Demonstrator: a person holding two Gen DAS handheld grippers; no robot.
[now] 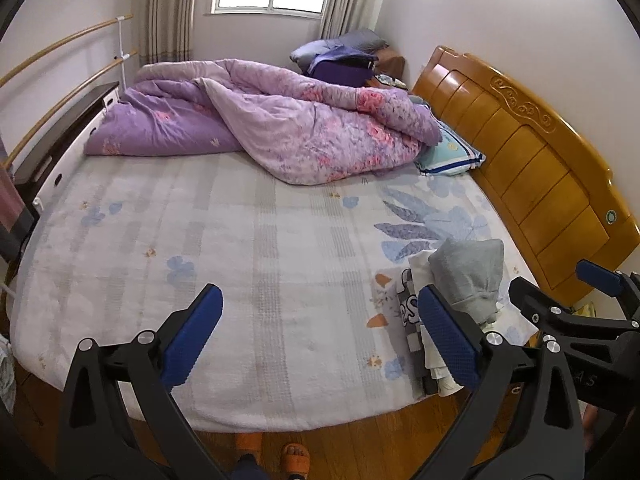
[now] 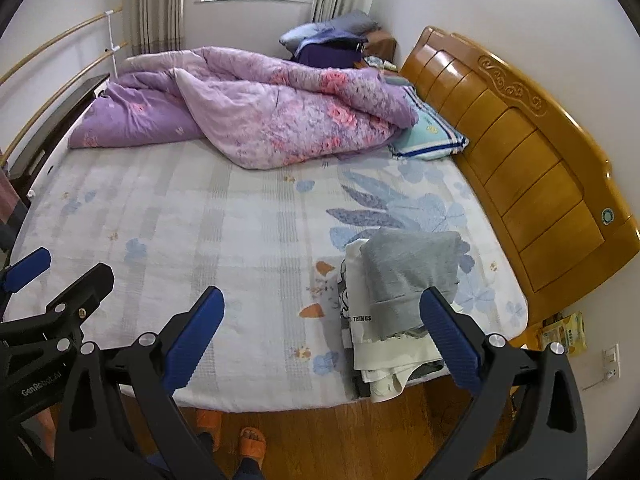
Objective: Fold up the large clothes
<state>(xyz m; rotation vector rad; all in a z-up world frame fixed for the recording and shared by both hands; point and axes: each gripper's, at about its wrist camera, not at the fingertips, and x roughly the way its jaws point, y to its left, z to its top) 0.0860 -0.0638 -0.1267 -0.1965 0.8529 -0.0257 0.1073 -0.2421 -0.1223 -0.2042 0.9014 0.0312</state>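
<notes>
A stack of folded clothes lies at the bed's near right corner, topped by a folded grey garment over a white printed one. My left gripper is open and empty, held above the bed's near edge, left of the stack. My right gripper is open and empty, above the near edge with its right finger in front of the stack. Each gripper shows at the edge of the other's view.
The bed has a pale floral sheet. A crumpled purple quilt and a blue pillow lie at the far side. A wooden headboard stands on the right. Wooden floor and the person's feet in orange sandals are below.
</notes>
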